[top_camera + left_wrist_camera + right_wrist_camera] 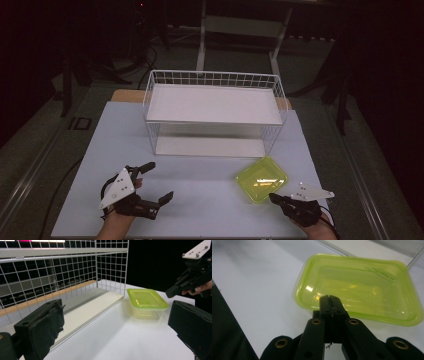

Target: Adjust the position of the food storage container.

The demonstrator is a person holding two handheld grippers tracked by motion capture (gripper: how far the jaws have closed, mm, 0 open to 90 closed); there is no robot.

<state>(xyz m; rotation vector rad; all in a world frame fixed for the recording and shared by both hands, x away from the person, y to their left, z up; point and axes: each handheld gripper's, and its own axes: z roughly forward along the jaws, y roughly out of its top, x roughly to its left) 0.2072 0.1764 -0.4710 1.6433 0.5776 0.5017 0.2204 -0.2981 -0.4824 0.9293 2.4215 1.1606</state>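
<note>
A translucent lime-green plastic container [261,179] sits open-side up on the white table, in front of the wire rack's right end. My right gripper [274,198] hovers at the container's near right corner with its jaws pressed together and nothing between them. In the right gripper view the closed tips [330,300] overlap the near rim of the container [362,287]. My left gripper [155,180] rests at the front left of the table, jaws wide apart and empty. From the left gripper view the container [146,301] stands ahead, with the right gripper [171,293] just beyond and above it.
A white wire rack [215,80] with an upper and a lower white shelf stands at the back of the table [200,200]. Its front side is open, and its mesh wall [110,267] rises close on the left. Dark floor and stand legs surround the table.
</note>
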